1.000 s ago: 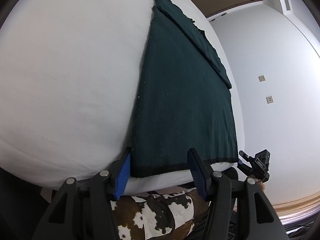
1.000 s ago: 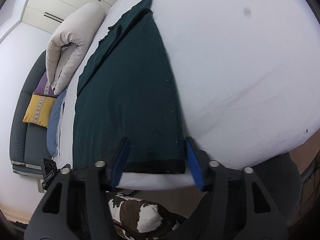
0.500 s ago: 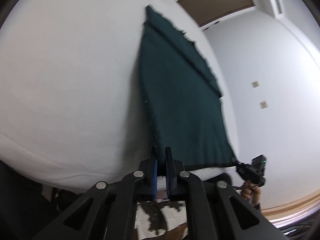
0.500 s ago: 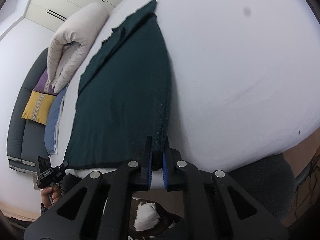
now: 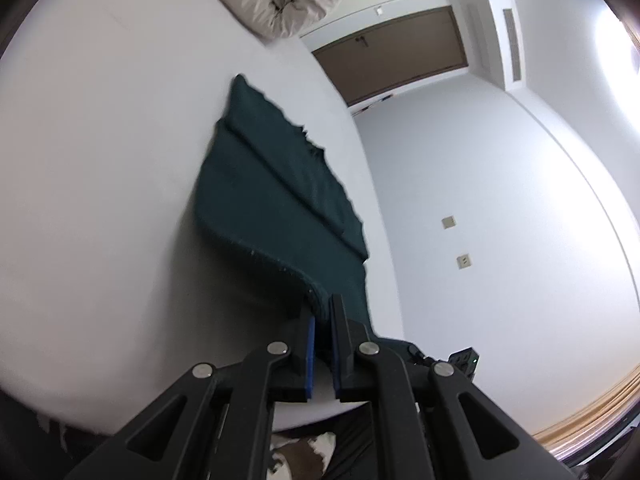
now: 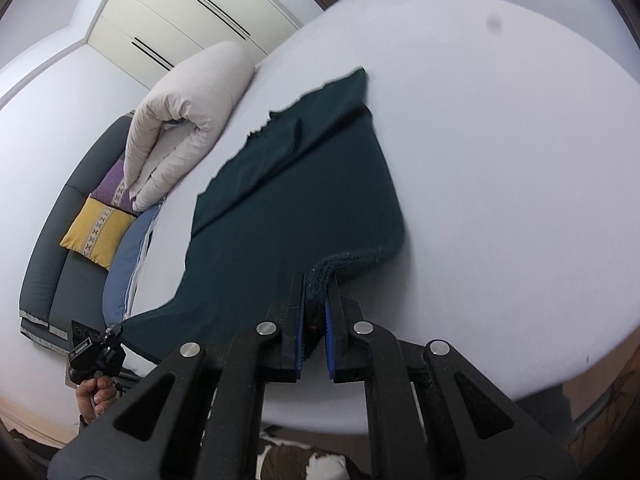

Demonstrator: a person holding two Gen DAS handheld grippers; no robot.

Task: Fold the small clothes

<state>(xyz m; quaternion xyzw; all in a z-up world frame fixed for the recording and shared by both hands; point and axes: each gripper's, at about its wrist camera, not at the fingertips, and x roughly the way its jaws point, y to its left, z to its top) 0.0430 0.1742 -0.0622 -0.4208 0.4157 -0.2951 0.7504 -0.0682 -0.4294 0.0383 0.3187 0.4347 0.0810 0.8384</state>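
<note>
A dark green knitted garment [image 5: 272, 184] lies on a white bed [image 5: 100, 200], with a folded-in strip along one side. My left gripper [image 5: 322, 312] is shut on its near left corner and holds that corner lifted off the bed. In the right wrist view the garment [image 6: 296, 200] spreads ahead, and my right gripper [image 6: 316, 300] is shut on its near right corner, which curls up from the sheet. The other gripper [image 6: 94, 354] shows at the lower left, held by a hand.
A rolled beige duvet [image 6: 184, 120] lies at the head of the bed [image 6: 500, 160]. A grey sofa [image 6: 52, 248] with a yellow cushion [image 6: 96, 230] and a purple one stands beyond. A brown door [image 5: 392, 52] and white wall are on the right.
Both grippers went from open around the near hem to shut on its corners. They have since lifted the hem and carried it up and forward, so the near edge curls off the bed.
</note>
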